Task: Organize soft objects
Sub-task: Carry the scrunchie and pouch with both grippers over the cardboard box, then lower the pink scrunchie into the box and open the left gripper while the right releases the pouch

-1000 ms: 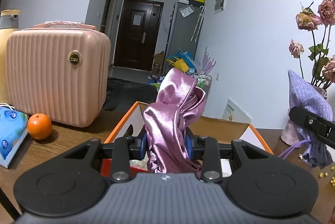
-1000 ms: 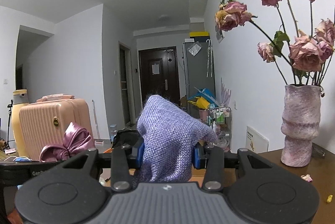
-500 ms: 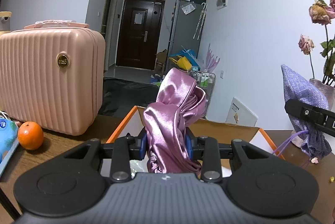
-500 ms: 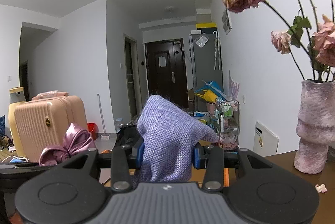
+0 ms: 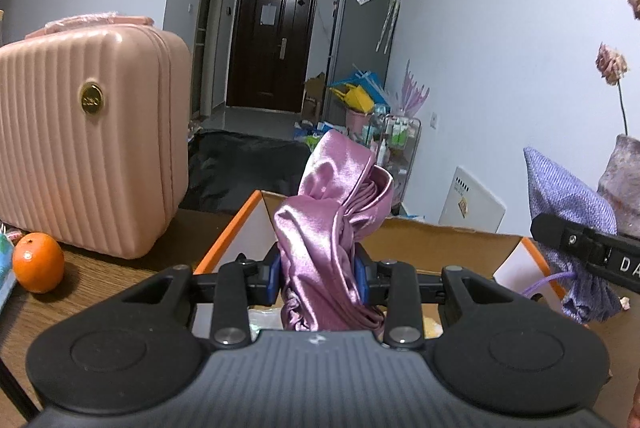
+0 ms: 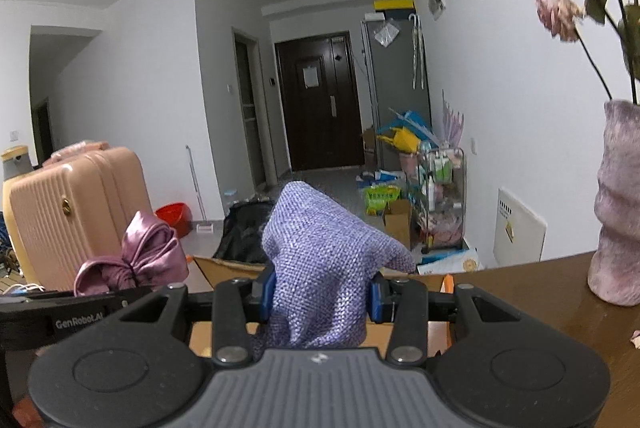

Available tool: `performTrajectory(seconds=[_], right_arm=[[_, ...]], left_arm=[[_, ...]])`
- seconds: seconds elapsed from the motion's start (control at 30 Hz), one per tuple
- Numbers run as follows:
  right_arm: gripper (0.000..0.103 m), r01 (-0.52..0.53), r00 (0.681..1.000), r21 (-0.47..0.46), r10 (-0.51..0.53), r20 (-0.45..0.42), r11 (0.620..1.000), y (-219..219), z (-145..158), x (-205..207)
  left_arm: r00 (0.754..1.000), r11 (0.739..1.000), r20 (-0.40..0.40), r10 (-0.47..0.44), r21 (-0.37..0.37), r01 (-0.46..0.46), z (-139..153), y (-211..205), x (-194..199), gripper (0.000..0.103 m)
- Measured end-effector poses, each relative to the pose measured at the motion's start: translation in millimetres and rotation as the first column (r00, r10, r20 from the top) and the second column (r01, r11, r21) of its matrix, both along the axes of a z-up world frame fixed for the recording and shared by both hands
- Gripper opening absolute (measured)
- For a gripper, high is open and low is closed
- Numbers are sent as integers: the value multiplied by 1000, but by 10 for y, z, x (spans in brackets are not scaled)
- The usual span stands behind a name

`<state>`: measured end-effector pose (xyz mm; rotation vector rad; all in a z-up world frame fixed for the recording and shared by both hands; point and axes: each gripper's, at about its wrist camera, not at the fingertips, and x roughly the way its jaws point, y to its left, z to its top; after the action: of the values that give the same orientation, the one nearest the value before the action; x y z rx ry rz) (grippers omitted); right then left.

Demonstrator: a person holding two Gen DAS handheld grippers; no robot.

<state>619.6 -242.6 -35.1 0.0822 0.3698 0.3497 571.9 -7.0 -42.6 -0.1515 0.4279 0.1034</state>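
My left gripper (image 5: 318,278) is shut on a shiny pink satin cloth (image 5: 332,212) and holds it above an open cardboard box (image 5: 440,240) with orange edges. The cloth also shows in the right wrist view (image 6: 136,260). My right gripper (image 6: 318,294) is shut on a purple knitted pouch (image 6: 324,256), held above the same box (image 6: 224,264). In the left wrist view the pouch (image 5: 568,212) hangs at the right, over the box's right edge, with its drawstring dangling.
A pink ribbed suitcase (image 5: 80,144) and an orange (image 5: 38,262) stand on the brown table (image 5: 100,284) at the left. A mauve vase (image 6: 618,204) with dried roses stands at the right. The box holds some pale items, unclear.
Both grippers have moved forward and slightly left with their loads. The suitcase looms larger in the left view; the vase and roses have slid toward the right edge in both views.
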Motion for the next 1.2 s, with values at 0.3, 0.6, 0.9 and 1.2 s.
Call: performTrajectory(seconds=[0.3,0.6,0.9,1.2], right_arm=[[41,-4,998,-29,2,-65,1000,90,-280,151],[42,-4,994,-36,0,-109,999,115,-330,185],[43,-4,991,-53,-3,-133,999,161,-352,212],[57,9,990,-65,-18,-140,998,188,-336,219]], left_arm=[[999,999,-39,11,33,-9,-122,-9,162,35],[996,998,-88,-4,66,10,-256,-82,257,35],[997,997,-79,-13,77,19,-289,-128,253,35],[999,998,-41,-24,57,26,-284,-99,182,48]])
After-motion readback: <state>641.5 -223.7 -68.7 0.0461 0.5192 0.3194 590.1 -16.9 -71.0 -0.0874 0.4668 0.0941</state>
